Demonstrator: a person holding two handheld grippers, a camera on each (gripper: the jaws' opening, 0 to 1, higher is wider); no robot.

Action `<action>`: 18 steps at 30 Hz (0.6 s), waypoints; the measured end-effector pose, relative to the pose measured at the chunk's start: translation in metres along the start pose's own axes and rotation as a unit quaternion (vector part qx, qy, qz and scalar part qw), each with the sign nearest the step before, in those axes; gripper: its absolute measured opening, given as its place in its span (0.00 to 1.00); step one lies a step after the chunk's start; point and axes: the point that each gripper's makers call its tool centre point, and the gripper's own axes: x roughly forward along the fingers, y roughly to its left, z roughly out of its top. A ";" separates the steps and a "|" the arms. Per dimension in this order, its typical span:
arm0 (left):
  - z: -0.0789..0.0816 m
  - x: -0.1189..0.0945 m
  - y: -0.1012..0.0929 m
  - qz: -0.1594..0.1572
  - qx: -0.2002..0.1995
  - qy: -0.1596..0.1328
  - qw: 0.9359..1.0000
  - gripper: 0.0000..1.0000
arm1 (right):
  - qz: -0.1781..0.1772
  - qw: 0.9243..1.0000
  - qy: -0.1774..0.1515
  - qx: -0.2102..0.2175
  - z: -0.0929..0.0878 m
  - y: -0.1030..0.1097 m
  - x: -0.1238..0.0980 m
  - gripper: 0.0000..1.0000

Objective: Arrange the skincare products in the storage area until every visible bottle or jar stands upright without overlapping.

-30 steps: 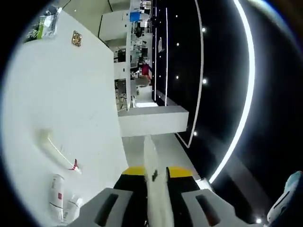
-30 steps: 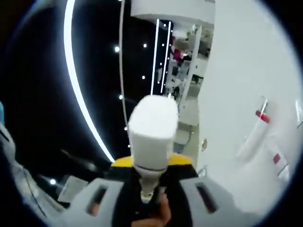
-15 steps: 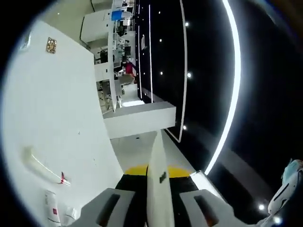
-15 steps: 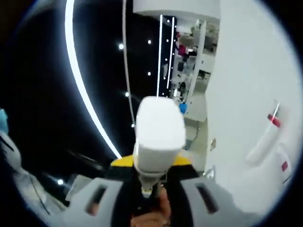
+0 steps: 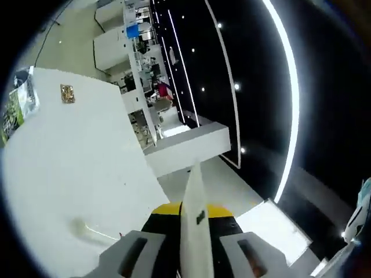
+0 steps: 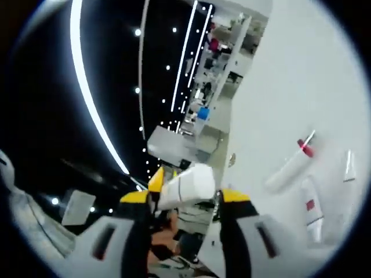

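In the left gripper view my left gripper (image 5: 195, 255) is shut on a flat white tube (image 5: 194, 226), seen edge-on and pointing away from me. A white bottle with a red tip (image 5: 93, 230) lies faintly on the white table (image 5: 75, 168). In the right gripper view the jaws of my right gripper (image 6: 185, 200) stand apart, and a white bottle (image 6: 188, 186) lies tilted across the gap between them. On the table (image 6: 290, 87) to the right lie a white bottle with a red cap (image 6: 288, 168) and a white tube with a red label (image 6: 313, 209).
A small gold item (image 5: 68, 92) and a green-and-clear packet (image 5: 17, 103) sit near the table's far end. Another thin white tube (image 6: 348, 165) lies at the right. Beyond the table's edge are white counters and a dark wall with light strips.
Both views have rolled and swung. The right gripper's jaws have spread and the white bottle, which stood straight along them, has tipped sideways. The left gripper still holds its tube.
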 end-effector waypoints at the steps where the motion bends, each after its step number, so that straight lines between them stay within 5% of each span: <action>1: -0.003 -0.003 0.000 -0.001 0.022 0.016 1.000 0.11 | -0.009 1.000 0.009 -0.012 -0.002 -0.004 -0.003 0.46; 7: -0.034 -0.019 0.004 0.013 0.071 0.095 0.993 0.11 | -0.057 0.988 0.100 -0.104 -0.031 -0.022 -0.023 0.56; 14: -0.067 -0.027 0.004 0.010 0.109 0.173 0.979 0.11 | -0.032 0.971 0.150 -0.183 -0.052 -0.006 -0.028 0.63; 18: -0.084 -0.030 0.007 0.007 0.156 0.224 0.962 0.11 | -0.044 0.953 0.180 -0.241 -0.059 -0.010 -0.029 0.67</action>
